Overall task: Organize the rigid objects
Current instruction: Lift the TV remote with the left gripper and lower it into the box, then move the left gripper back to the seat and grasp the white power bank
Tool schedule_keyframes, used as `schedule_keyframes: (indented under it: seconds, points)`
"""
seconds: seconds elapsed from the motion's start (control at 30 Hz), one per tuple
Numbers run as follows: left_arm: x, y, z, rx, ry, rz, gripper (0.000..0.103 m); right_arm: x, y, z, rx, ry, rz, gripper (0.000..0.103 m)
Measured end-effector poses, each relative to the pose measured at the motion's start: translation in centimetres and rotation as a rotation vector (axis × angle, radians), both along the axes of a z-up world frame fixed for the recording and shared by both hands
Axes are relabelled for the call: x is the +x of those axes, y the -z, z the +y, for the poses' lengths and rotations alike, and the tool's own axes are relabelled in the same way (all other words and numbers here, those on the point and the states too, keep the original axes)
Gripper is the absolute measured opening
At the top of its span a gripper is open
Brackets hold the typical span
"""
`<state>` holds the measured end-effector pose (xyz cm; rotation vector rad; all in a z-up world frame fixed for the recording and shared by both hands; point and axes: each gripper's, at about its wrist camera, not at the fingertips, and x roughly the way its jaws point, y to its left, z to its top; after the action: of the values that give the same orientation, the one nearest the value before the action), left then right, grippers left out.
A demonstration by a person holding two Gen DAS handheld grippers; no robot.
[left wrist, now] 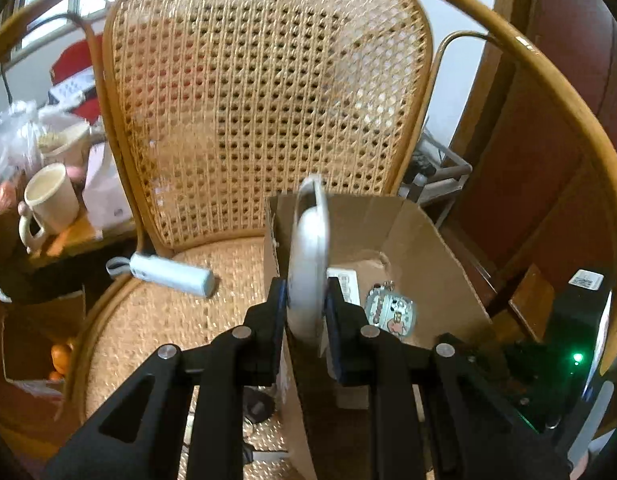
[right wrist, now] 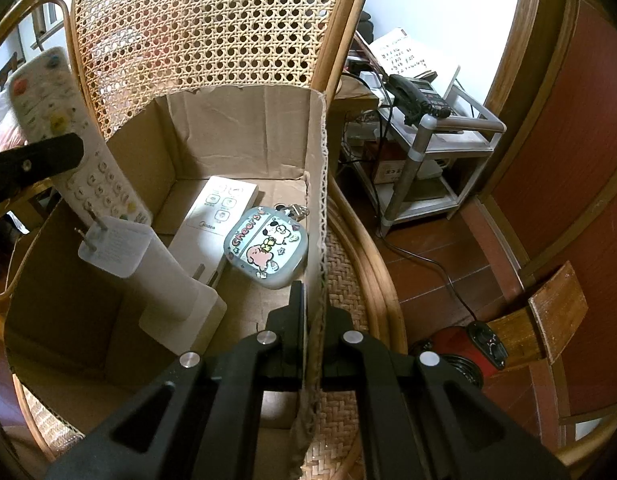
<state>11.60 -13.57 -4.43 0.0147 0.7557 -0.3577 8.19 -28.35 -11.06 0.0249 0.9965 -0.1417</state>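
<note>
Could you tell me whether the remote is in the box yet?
Not yet: the left gripper holds the remote above the box.

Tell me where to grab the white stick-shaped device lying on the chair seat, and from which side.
Grip the white stick-shaped device across its narrow width at mid-length, coming from above. It lies flat on the woven seat, long axis crosswise, with open seat around it, so the jaws probably fit either side. Avoid the strap end.

Lived-in home room: cane rattan chair (left wrist: 268, 100), wooden floor (right wrist: 428, 256), desk phone (right wrist: 418, 94) on metal side shelf (right wrist: 448, 148), mug (left wrist: 48, 204) on cluttered side table.
</note>
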Motion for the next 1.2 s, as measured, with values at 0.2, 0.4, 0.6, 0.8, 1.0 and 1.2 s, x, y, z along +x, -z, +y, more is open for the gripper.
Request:
schedule_keyframes:
  seconds: [0.2,0.4,0.6,0.8,1.0,1.2]
  points:
    - [-1.2,-1.9,0.0,0.024,0.028,-0.083,0.028,-0.1,0.1,0.1,0.001,0.000,0.001,0.006]
    - [-1.3,-3.3,1.9,-0.007,-0.046,-0.154,0.092,-0.2,0.3,0.1,0.004,-0.002,-0.001,0.006]
    - [-0.1,-4.0,5.0,-0.015,-0.139,-0.163,0.103,-0.3,0.2,0.0,0.006,-0.001,-0.001,0.006]
    - [2.5,-2.5,7.6,0.057,-0.238,-0.089,0.103,-0.3,-0.1,0.1,0.008,-0.001,0.001,0.006]
    - [4.9,-0.4,10.0,0.045,-0.261,0.003,0.103,-0.2,-0.1,0.2,0.008,-0.001,0.001,0.006]
    - [7.7,1.5,11.7,-0.025,-0.311,0.075,0.103,-0.2,-0.1,0.1,0.011,0.000,0.001,0.006]
